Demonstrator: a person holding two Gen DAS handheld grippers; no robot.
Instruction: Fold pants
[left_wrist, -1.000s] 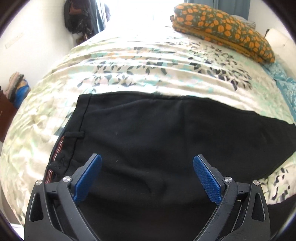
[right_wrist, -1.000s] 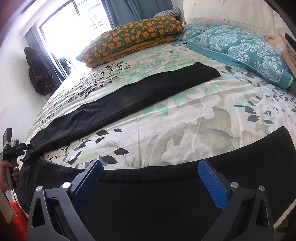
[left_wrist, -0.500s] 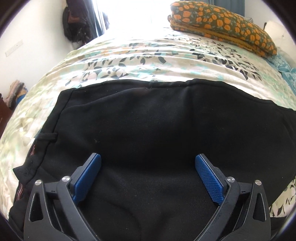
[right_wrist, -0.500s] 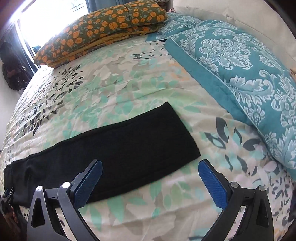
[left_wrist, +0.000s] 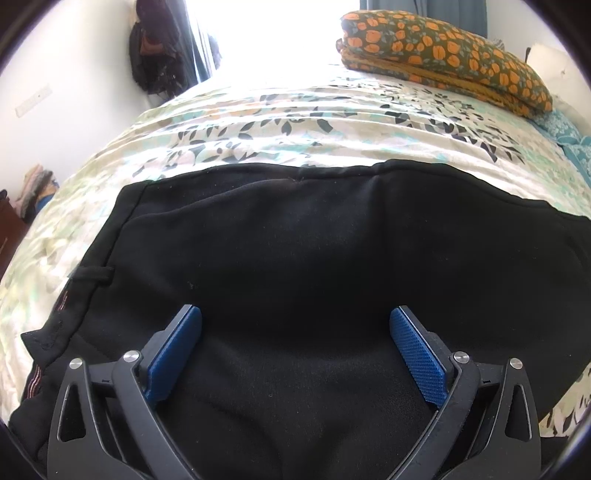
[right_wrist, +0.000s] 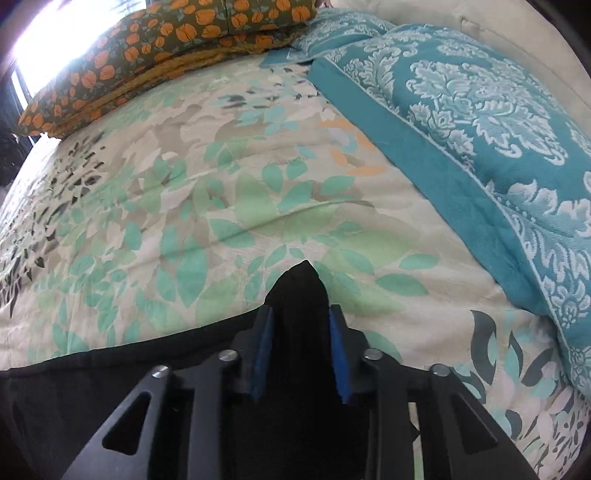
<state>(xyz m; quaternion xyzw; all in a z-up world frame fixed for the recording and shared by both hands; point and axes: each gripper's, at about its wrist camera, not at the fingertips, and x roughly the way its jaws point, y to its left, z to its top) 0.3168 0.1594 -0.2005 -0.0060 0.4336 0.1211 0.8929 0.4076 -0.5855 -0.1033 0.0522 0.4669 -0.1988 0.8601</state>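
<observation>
Black pants (left_wrist: 295, 266) flat on floral bedspread (right_wrist: 221, 206), hem bunched between clamped right jaws, left jaws apart.

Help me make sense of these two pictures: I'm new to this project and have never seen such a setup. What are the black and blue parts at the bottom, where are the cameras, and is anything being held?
No robot here: a person carries a hand-held gripper in each hand, and each one has a wide-angle camera looking forward along its two blue-padded jaws. That lens is why the bed looks curved.

In the left wrist view, the left gripper has its jaws wide apart above the waist end of black pants, which lie on a leaf-print bedspread. It holds nothing.

In the right wrist view, the right gripper has its jaws shut on a pinched-up bit of the pants' fabric. Beyond lie an orange-flowered pillow and a teal patterned cover.
</observation>
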